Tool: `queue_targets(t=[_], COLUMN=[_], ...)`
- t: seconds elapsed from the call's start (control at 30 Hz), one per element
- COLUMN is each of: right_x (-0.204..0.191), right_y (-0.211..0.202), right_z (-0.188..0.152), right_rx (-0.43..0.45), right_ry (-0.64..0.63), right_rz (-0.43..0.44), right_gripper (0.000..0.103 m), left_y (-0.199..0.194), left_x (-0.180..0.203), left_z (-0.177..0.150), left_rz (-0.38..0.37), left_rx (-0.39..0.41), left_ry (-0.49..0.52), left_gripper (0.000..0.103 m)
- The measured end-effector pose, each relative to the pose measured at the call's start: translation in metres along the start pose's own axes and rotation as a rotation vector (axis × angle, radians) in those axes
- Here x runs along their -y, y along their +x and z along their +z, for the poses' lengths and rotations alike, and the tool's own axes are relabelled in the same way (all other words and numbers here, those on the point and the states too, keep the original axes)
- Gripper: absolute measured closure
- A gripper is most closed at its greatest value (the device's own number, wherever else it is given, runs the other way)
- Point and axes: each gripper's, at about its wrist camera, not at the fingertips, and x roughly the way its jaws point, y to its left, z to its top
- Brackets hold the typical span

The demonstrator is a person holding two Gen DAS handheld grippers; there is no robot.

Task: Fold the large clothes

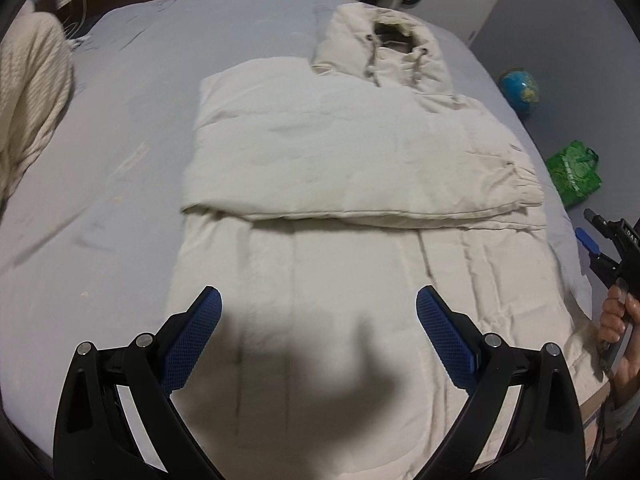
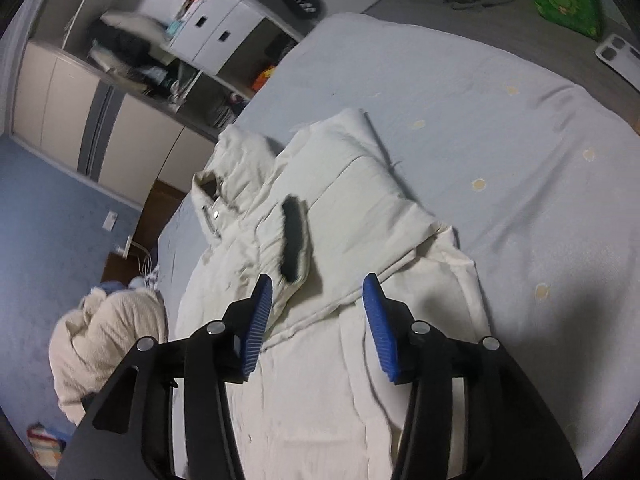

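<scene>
Both your claws, left (image 1: 318, 336) and right (image 2: 318, 328), gape empty above the jacket (image 1: 340, 152); only the right view shows its dark cuff (image 2: 295, 238)

Dim indoor light, dark shadow on jacket (image 1: 320, 360), fisheye-curved edges, black vignette corners, soft motion blur.

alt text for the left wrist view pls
A cream padded hooded coat lies partly folded on a pale blue bed sheet, sleeves folded across its body. The open left tool hovers over its lower half.
</scene>
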Motion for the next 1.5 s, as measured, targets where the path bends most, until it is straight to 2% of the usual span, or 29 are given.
queue_targets(t=[0.2, 0.4, 0.5, 0.63, 0.8, 0.9, 0.97, 1.27, 1.43, 1.5], right_x=[-0.015, -0.038, -0.062, -0.094, -0.123, -0.131, -0.135, -0.131, -0.134, -0.138], right_y=[0.005, 0.025, 0.037, 0.057, 0.111, 0.148, 0.18, 0.299, 0.346, 0.363], right_z=[-0.009, -0.007, 0.003, 0.021, 0.056, 0.08, 0.104, 0.21, 0.244, 0.25], right_rx=[-0.019, -0.103, -0.134, -0.154, -0.186, -0.198, -0.206, -0.189, -0.199, -0.208], right_ry=[-0.079, -0.181, -0.241, -0.312, -0.358, -0.365, -0.346, -0.195, -0.135, -0.133], right_rz=[-0.007, -0.057, -0.074, -0.058, -0.052, -0.036, -0.013, -0.003, 0.046, 0.07], right_gripper=[0.054, 0.053, 0.039, 0.034, 0.033, 0.033, 0.033, 0.033, 0.03, 0.025], left_y=[0.009, 0.02, 0.03, 0.043, 0.053, 0.062, 0.067, 0.082, 0.088, 0.091], left_x=[0.007, 0.005, 0.001, -0.006, -0.023, -0.037, -0.048, -0.08, -0.08, -0.081], left_z=[0.018, 0.055, 0.074, 0.105, 0.131, 0.143, 0.147, 0.154, 0.151, 0.15], left_rz=[-0.076, -0.139, -0.15, -0.18, -0.207, -0.156, -0.123, -0.145, -0.152, -0.158], left_rx=[0.022, 0.067, 0.083, 0.105, 0.129, 0.138, 0.139, 0.119, 0.104, 0.099], left_ry=[0.007, 0.022, 0.022, -0.018, -0.081, -0.081, -0.086, -0.172, -0.159, -0.157], left_gripper=[0.009, 0.009, 0.009, 0.009, 0.009, 0.009, 0.009, 0.009, 0.009, 0.009])
